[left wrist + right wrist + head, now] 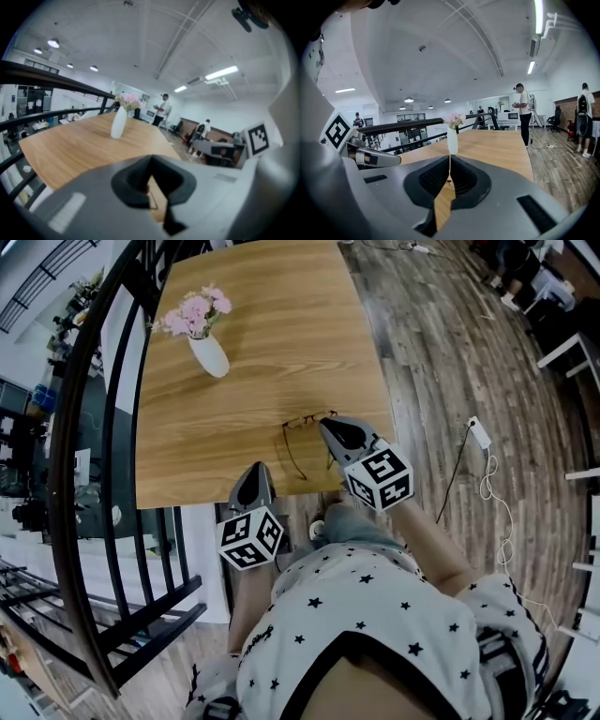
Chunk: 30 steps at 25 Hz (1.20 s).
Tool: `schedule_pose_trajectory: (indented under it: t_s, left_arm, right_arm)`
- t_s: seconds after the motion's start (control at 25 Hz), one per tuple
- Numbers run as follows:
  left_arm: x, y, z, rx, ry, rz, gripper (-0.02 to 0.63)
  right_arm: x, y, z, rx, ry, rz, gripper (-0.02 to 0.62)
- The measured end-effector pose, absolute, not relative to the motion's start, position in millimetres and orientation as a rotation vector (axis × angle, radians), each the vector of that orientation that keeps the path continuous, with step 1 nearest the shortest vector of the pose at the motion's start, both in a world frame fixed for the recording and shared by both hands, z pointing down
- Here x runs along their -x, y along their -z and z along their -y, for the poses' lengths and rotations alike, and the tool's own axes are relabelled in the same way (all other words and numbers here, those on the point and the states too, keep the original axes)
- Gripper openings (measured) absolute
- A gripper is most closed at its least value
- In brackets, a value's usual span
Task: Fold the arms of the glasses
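Nearest, the left gripper [255, 474] hangs over the near edge of the table [187, 456], its 2 jaws pressed together on nothing. Just beyond, the right gripper [327, 425] – jaws likewise closed to a thin slit – has its tip at the glasses [302, 419], which lie on the wood with both arms unfolded. Farther back stands a white vase [210, 355] of pink flowers.
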<state>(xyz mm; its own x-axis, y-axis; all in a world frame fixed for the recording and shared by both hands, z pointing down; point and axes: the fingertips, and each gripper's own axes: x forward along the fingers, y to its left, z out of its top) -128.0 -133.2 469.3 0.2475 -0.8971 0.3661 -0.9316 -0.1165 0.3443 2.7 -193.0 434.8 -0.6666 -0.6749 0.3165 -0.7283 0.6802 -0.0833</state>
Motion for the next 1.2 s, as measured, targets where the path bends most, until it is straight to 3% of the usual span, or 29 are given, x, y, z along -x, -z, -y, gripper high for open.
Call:
schedule_pose_trajectory:
  t_s: [1.2]
  left_arm:
    - [105.0, -513.5, 184.8, -1.932, -0.157, 1.586, 0.008]
  right_arm:
    - [18.0, -574.0, 247.2, -0.364, 0.076, 2.185, 0.021]
